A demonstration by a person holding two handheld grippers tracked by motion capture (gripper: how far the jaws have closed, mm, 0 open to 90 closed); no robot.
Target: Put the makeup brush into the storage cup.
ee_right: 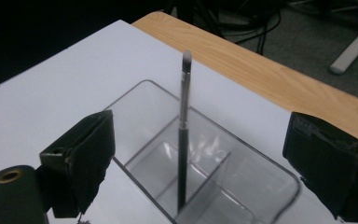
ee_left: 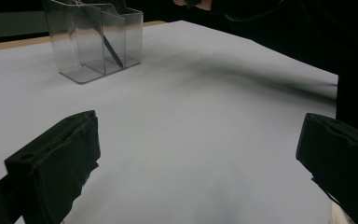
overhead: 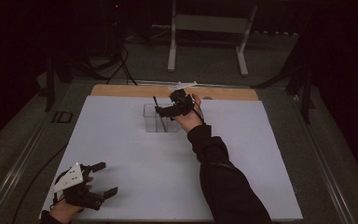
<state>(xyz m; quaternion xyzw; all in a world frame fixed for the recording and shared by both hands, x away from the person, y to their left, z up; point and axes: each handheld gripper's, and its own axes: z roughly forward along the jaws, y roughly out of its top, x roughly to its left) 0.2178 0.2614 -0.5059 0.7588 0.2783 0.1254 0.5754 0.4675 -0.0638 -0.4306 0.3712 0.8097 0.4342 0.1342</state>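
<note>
Brush [ee_right: 183, 135] is standing in the clear organizer [overhead: 150, 122]; I am holding the right tool [overhead: 173, 108] wide above it, placement apparently done.

Dim lab: white-covered table [overhead: 121, 140], floor cables [overhead: 116, 65], equipment stand [overhead: 205, 28].

High view: overhead, facing forward across white table sheet [overhead: 135, 154]. Left gripper view: low, far from clear organizer [ee_left: 95, 39]. Right gripper view: close above same organizer [ee_right: 214, 172]
</note>
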